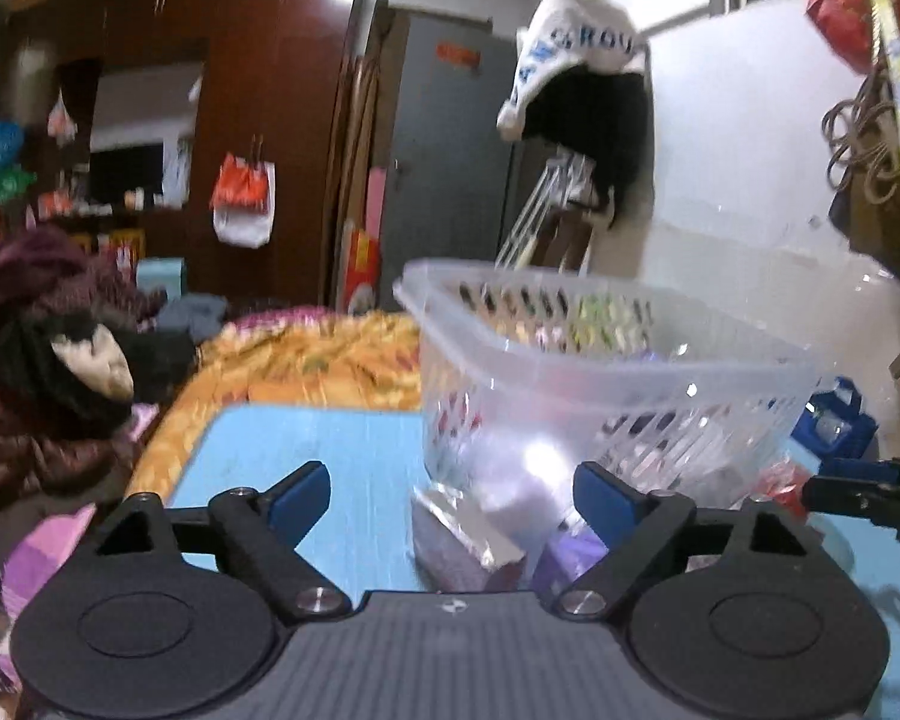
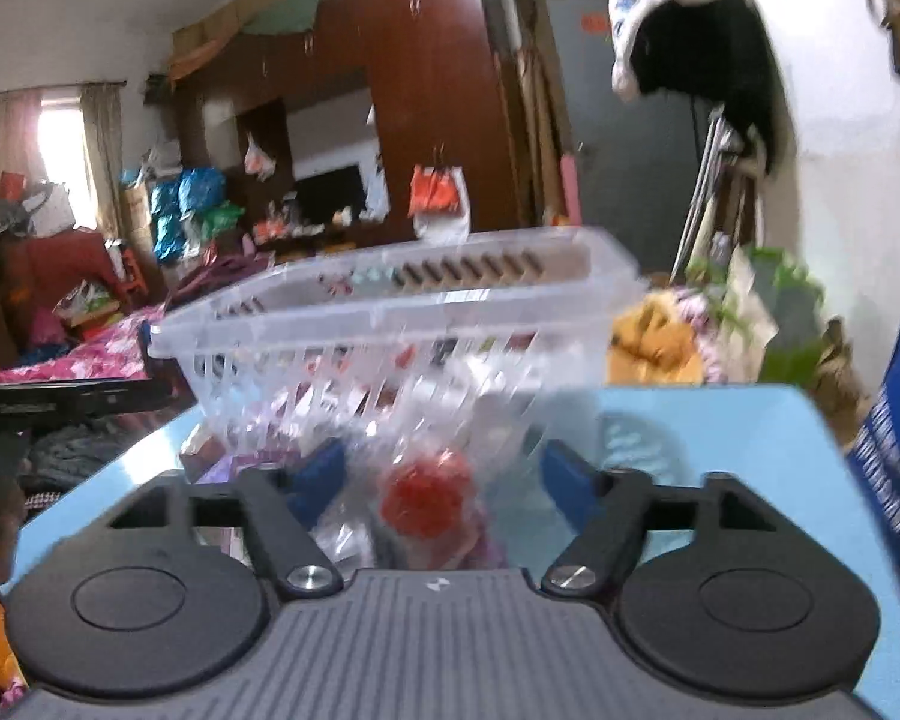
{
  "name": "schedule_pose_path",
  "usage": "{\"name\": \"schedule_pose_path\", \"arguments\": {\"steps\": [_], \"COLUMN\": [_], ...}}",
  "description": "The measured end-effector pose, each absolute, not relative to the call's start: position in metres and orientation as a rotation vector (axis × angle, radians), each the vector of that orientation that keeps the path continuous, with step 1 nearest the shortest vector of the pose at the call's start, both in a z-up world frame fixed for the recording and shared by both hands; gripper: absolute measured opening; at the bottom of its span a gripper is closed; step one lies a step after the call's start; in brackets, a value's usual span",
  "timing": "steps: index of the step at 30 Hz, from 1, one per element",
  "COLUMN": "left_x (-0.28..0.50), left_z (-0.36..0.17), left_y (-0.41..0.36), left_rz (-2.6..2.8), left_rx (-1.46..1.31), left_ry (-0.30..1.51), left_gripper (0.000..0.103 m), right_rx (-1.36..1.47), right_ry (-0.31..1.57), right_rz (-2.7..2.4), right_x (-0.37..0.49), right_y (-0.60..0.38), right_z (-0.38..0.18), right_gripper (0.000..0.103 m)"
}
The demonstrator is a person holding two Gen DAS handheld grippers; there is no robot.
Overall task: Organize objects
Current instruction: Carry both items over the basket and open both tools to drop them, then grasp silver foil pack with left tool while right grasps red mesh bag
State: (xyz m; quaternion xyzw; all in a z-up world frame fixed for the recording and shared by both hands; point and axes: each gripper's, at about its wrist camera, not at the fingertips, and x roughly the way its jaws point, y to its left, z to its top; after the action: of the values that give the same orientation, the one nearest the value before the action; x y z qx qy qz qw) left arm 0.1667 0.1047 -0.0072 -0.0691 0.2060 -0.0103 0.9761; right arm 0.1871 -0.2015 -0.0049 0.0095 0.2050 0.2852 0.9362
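Left tool (image 1: 450,495) and right tool (image 2: 444,474) both spread wide, gripping nothing; clear basket (image 1: 600,372) on bench (image 1: 330,450) beyond them.

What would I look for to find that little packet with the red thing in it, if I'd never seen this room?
Start at the light blue table and find the clear slotted plastic basket on it. In the right wrist view, just in front of the basket, between the open right tongs, lies a clear crinkly packet. The round red lump inside sets it apart from the purple and silver packs beside it.
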Motion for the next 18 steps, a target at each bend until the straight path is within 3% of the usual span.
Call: {"name": "schedule_pose_path", "arguments": {"steps": [6,10,11,14,18], "left_x": [0.180,0.180,0.180,0.176,0.176], "left_z": [-0.023,-0.028,-0.027,-0.025,-0.028], "left_y": [0.101,0.098,0.098,0.095,0.095], "left_rz": [-0.013,0.008,0.011,0.024,0.031], "left_rx": [-0.141,-0.133,-0.132,-0.123,-0.125], "left_ry": [0.505,0.516,0.514,0.502,0.515], "left_gripper": [0.085,0.080,0.077,0.053,0.052], "right_rx": [-0.011,-0.009,-0.014,-0.019,0.003], "right_ry": [0.458,0.442,0.433,0.413,0.384], "right_rz": [0.588,0.590,0.584,0.571,0.568], "right_x": [0.187,0.183,0.181,0.178,0.173], "right_y": [-0.189,-0.193,-0.193,-0.195,-0.198], "right_z": [-0.016,-0.018,-0.019,-0.019,-0.019], "right_gripper": [0.050,0.046,0.046,0.046,0.046]}}
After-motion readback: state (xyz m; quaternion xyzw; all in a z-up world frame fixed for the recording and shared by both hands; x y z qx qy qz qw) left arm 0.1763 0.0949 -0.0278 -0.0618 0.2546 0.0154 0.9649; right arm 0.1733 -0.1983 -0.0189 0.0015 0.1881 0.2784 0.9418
